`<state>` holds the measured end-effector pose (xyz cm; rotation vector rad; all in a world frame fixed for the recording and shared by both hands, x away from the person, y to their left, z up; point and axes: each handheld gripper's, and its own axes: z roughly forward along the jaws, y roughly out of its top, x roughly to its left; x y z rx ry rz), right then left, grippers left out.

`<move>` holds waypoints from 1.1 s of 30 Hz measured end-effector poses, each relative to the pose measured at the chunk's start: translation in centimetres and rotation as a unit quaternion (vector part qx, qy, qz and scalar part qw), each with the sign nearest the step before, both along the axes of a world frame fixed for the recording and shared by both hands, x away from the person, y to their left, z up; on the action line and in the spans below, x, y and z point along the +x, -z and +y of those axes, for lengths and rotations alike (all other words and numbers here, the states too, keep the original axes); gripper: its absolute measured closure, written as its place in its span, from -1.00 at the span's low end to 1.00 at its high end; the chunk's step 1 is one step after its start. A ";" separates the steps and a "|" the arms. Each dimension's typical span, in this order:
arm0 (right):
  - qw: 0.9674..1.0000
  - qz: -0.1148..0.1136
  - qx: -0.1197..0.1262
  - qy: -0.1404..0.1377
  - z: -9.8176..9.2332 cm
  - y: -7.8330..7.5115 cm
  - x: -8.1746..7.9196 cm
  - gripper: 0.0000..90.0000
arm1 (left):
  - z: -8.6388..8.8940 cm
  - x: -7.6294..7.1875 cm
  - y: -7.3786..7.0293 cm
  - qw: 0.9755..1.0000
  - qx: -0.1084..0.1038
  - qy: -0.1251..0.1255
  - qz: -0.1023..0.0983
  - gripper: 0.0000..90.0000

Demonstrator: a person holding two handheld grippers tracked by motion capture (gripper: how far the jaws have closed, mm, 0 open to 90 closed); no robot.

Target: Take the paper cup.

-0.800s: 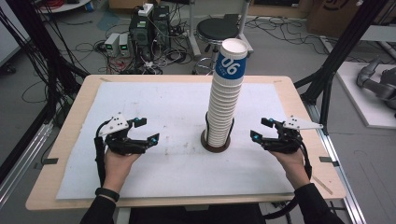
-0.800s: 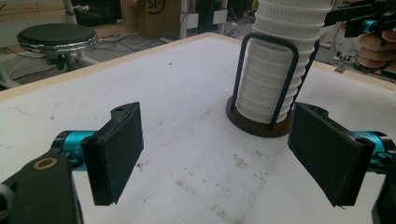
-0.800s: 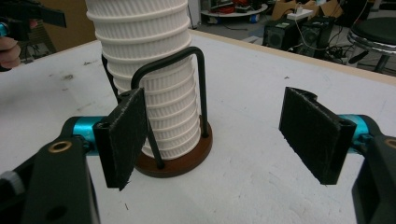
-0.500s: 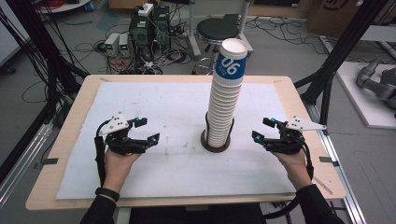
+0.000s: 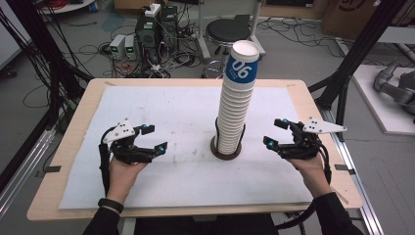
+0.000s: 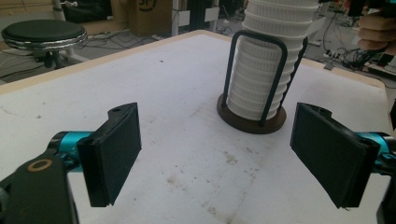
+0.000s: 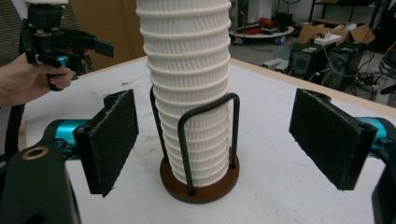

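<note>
A tall stack of white paper cups (image 5: 234, 103), its top cup banded blue with "06", stands in a holder with a brown round base (image 5: 226, 152) and black wire uprights at the middle of the table. My left gripper (image 5: 156, 137) hovers left of it, held in a hand, open with nothing between its pads. My right gripper (image 5: 273, 132) is at the stack's right, also open and holding nothing. In the left gripper view the stack (image 6: 266, 70) lies ahead and right of the gripper (image 6: 217, 140). The right gripper view looks straight at the stack (image 7: 187, 70) between the wide jaws.
A white mat (image 5: 171, 107) covers the wooden table (image 5: 73, 147). A black stool (image 5: 230, 32), computer cases and cables stand on the floor behind. Black frame posts rise at both sides, and grey robot parts (image 5: 396, 88) lie at the right.
</note>
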<state>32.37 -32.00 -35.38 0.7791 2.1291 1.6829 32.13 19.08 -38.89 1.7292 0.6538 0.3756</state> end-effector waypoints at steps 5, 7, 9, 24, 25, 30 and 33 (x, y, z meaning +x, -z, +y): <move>1.000 -0.013 0.010 -0.011 0.4 -1.2 0.0 -0.65 | 0.1 -0.1 0.1 1.000 -0.004 -0.005 0.002 -0.69; 1.000 -0.022 0.015 -0.011 0.5 -1.7 0.1 -0.64 | 0.1 0.0 0.1 1.000 -0.005 -0.003 0.005 -0.71; 1.000 -0.022 0.016 -0.016 0.7 -2.4 0.2 -0.64 | 0.0 0.0 0.1 1.000 -0.003 -0.005 0.004 -0.71; 0.998 -0.039 0.026 -0.045 2.5 -6.6 1.6 -0.64 | -0.4 0.1 0.2 1.000 -0.004 0.002 0.006 -0.79; 0.998 -0.042 0.025 -0.046 2.7 -6.8 1.7 -0.64 | -0.4 0.1 0.2 1.000 -0.003 0.002 0.006 -0.79; 0.998 -0.047 0.018 -0.049 3.8 -7.6 2.4 -0.65 | -0.5 0.1 0.2 1.000 -0.003 0.003 0.007 -0.82; 0.998 -0.046 0.016 -0.051 4.4 -8.0 2.9 -0.65 | -0.5 0.2 0.2 1.000 -0.003 0.004 0.008 -0.82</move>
